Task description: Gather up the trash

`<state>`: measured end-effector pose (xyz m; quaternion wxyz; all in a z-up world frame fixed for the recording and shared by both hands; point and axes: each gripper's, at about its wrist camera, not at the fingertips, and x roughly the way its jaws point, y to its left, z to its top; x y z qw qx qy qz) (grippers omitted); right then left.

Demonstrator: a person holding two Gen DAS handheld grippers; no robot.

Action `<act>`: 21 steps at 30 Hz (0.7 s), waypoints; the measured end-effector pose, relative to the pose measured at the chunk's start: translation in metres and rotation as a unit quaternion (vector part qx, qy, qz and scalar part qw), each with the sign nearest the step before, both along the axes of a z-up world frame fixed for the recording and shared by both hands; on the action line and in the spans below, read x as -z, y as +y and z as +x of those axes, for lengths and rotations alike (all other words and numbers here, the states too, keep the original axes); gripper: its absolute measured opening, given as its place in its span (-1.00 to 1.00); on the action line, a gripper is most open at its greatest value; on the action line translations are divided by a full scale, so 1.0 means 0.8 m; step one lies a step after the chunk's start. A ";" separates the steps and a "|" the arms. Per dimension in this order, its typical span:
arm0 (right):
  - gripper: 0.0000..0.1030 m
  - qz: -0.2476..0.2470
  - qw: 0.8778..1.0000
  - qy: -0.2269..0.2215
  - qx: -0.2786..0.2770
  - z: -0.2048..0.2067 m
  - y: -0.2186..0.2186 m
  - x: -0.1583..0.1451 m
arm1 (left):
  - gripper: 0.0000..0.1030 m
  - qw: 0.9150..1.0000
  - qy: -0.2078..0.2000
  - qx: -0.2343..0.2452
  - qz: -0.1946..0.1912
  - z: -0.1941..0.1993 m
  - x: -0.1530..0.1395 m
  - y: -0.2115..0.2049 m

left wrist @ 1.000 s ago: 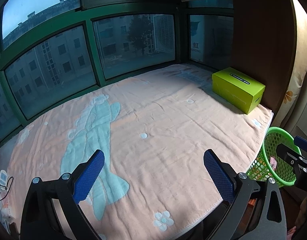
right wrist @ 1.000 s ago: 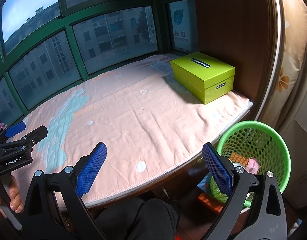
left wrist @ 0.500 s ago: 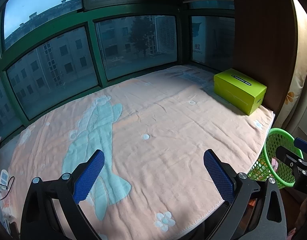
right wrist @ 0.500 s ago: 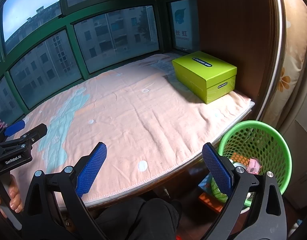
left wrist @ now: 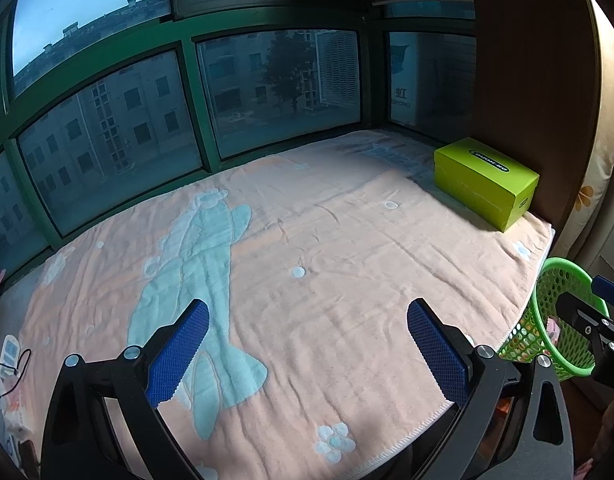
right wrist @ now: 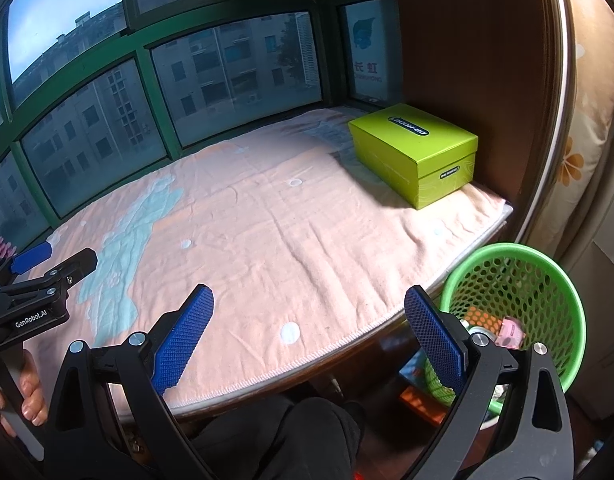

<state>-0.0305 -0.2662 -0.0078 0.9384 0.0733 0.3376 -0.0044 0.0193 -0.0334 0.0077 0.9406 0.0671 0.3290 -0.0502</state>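
A green mesh trash basket (right wrist: 519, 256) stands on the floor off the right end of the window bed; it holds a pink item (right wrist: 511, 330) and other scraps. It also shows in the left wrist view (left wrist: 563, 280). My left gripper (left wrist: 307, 348) is open and empty above the front of the peach blanket (left wrist: 347, 240). My right gripper (right wrist: 309, 334) is open and empty over the blanket's front edge (right wrist: 307, 240), just left of the basket. No loose trash shows on the blanket.
A lime-green box (right wrist: 415, 152) sits at the blanket's far right by a brown wooden panel (right wrist: 467, 60). Green-framed windows (left wrist: 187, 100) ring the far side. A floral curtain (right wrist: 587, 120) hangs at right. White items with a cable (left wrist: 7, 360) lie at far left.
Both views have pulled back slightly, so the box and the basket look a little farther. Both grippers stay open and empty.
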 end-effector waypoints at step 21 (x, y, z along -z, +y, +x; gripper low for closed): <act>0.85 0.003 1.000 0.002 -0.005 0.003 0.005 0.001 | 0.86 1.000 0.001 -0.005 0.004 0.001 0.001 0.001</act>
